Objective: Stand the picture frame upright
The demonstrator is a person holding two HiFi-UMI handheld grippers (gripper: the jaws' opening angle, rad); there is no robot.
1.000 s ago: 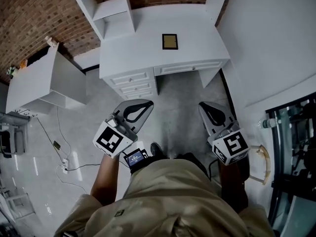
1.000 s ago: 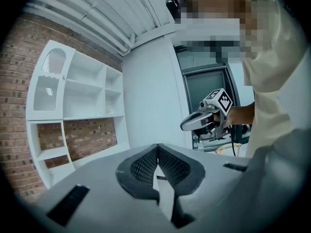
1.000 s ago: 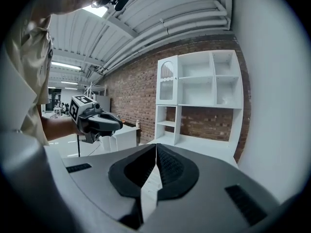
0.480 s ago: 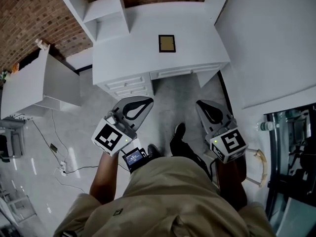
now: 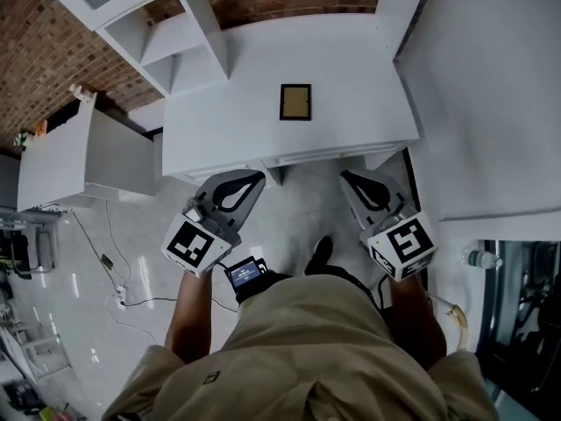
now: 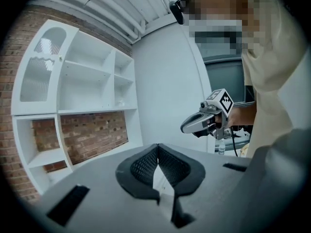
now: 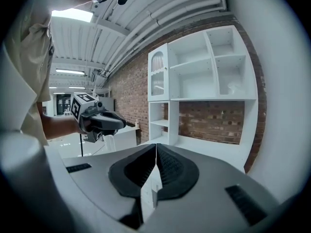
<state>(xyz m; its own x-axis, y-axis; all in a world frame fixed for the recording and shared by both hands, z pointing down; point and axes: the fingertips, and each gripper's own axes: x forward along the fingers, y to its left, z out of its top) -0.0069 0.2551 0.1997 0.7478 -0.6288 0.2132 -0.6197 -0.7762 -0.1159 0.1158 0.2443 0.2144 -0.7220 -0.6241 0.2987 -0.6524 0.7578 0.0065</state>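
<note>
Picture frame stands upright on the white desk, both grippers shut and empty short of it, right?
No: the head view shows the picture frame lying flat on the white desk. The left gripper and right gripper are indeed shut, empty, short of it.

Head view: strapped up top, staring steeply down from well back, wide enough to take in the left gripper (image 5: 257, 177), the right gripper (image 5: 345, 175) and the white desk (image 5: 351, 130) just ahead of their tips. Left gripper view: riding right behind its own jaws and looking along them, roughly level (super close, bottom half all jaws), facing the shelf unit (image 6: 82, 96) ahead and catching the right gripper (image 6: 184, 127) off to its right. Right gripper view: same deal mirrored, picking up the left gripper (image 7: 122, 124) off to its left, with the same shelf unit and the brick wall (image 7: 214, 123) ahead. Shared between all three: that shelf unit.
</note>
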